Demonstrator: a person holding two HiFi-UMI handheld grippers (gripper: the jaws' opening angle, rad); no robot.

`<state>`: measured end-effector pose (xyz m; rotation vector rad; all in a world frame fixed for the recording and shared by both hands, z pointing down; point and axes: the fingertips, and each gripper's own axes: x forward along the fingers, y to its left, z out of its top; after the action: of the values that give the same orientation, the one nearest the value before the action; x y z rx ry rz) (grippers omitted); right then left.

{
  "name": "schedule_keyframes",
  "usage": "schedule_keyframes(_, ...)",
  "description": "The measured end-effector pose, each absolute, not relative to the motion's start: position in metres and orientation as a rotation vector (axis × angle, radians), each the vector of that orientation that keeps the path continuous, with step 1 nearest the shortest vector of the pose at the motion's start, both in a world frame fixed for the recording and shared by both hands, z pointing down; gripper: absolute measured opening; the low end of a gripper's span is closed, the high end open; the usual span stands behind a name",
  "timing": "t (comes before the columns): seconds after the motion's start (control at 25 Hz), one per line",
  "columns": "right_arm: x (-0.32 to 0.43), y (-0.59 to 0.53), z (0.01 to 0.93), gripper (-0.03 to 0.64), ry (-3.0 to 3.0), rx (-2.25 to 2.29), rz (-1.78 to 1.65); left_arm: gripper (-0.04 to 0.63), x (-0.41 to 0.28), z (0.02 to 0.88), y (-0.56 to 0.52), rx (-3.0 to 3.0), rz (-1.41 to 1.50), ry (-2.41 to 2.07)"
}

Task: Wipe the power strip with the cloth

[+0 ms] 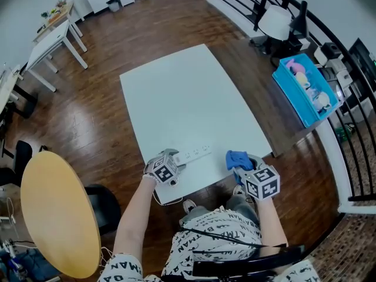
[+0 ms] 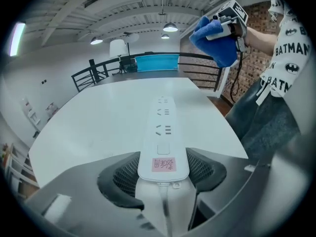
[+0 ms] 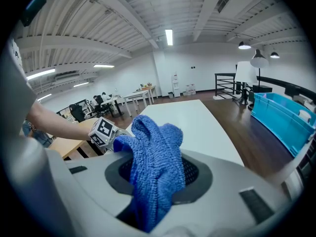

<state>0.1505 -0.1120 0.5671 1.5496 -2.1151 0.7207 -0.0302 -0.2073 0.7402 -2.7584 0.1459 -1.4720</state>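
Over white table [image 1: 188, 98], dark wood floor [image 1: 117, 46] all around. Presses left gripper [image 2: 163, 158] fingers [image 2: 123, 174] against both long sides of power strip [image 2: 163, 127], gripping its corded end beside the pink label. Holds strip flat on table near front edge, sockets up, running rightward along that edge. Pinches blue cloth [image 3: 155, 152] in right gripper [image 3: 158, 168] fingers [image 3: 197, 174], closed on it, bunched folds spilling over jaws. Holds cloth raised, near strip's far end, apart from it. Farther right, blue bin [image 1: 305, 90]; left, round wooden tabletop [image 1: 56, 210].
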Motion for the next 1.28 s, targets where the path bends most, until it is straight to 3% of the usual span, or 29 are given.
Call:
schedule_keyframes(0.32,0.158,-0.115,0.568,0.143,-2.136,1.547,0.734,0.295,-0.031,0.745,-0.212,-2.771,-1.522,0.205)
schedule_keyframes(0.48,0.159,-0.115,0.567,0.143,-2.147,1.533,0.737,0.405,-0.031,0.736,-0.219,-2.889,-1.499,0.288)
schedule_keyframes(0.92,0.161,-0.127,0.568,0.143,-2.210,1.461,0.740,0.405,-0.055,0.645,-0.266,-3.179,-0.940,0.865)
schedule_keyframes(1.04,0.157,-0.133,0.568,0.143,-2.240,1.422,0.736,0.358,-0.080,0.610,-0.277,-3.175,-0.735,1.205)
schedule_keyframes(1.28,0.145,-0.143,0.567,0.143,-2.298,1.333,0.710,0.125,-0.151,0.557,-0.260,-2.986,-0.385,1.860)
